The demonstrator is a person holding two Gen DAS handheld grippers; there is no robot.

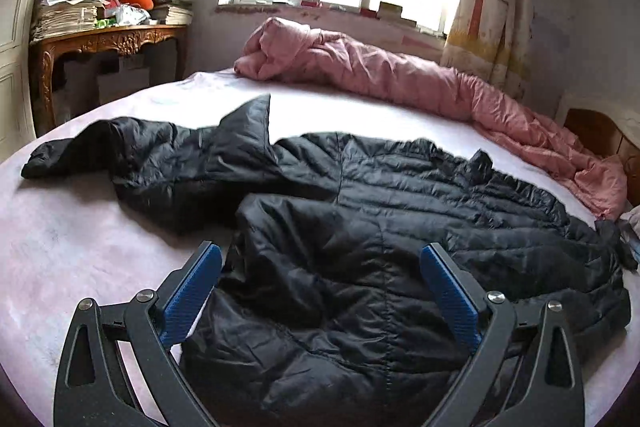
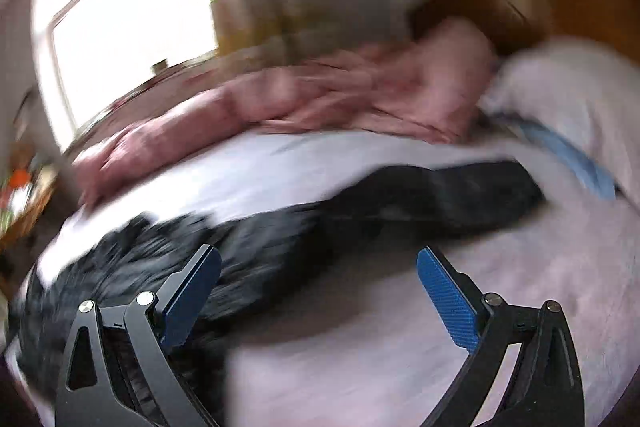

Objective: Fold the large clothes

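Currently the black puffer jacket lies rumpled across the middle of the bed. Both the left hand-held gripper and right hand-held gripper hang spread wide, holding nothing. Its slick quilting could slip from a shallow pinch. Motion blur smears the right view, and the jacket's lower edge is cut off.

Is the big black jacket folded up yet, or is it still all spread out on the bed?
Mostly spread out: the black jacket sprawls across the bed, one sleeve flung sideways.
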